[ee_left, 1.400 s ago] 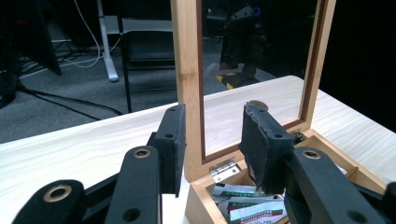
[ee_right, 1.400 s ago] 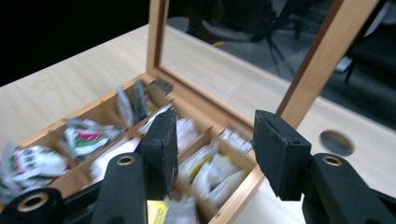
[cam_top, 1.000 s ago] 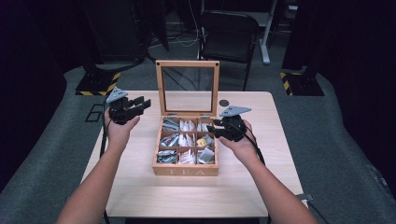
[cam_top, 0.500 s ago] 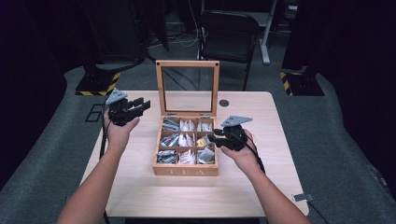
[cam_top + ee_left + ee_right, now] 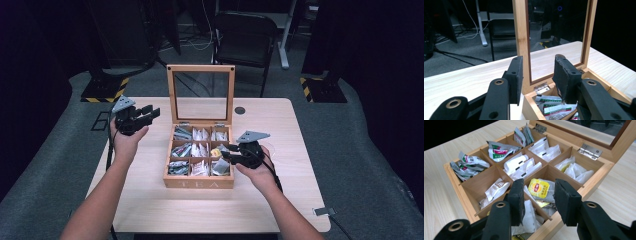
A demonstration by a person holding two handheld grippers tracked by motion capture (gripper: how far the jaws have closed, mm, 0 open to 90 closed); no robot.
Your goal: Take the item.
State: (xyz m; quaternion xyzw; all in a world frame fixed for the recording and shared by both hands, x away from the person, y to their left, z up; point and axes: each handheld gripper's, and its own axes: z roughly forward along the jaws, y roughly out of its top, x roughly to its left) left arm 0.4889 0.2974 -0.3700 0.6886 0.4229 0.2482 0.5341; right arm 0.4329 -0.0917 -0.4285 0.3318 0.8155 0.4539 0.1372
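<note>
A wooden tea box (image 5: 200,183) stands mid-table with its glass lid (image 5: 200,68) raised upright. Its compartments hold several tea bags. My right gripper (image 5: 226,154) hovers low over the box's right side, open. In the right gripper view its jaws (image 5: 537,195) straddle a yellow tea bag (image 5: 539,187) in the middle right compartment without touching it. My left gripper (image 5: 151,114) is held above the table left of the box, open and empty. In the left gripper view (image 5: 537,75) it points at the lid's near frame post (image 5: 521,37).
The light wooden table (image 5: 310,150) has bare room on both sides of the box and in front of it. A small dark round disc (image 5: 240,110) lies behind the box at the right. A black chair (image 5: 245,35) stands beyond the far edge.
My right gripper has sunk lower and drawn a little nearer the box's front, now closer over the right compartments. The left gripper and the box have not moved.
</note>
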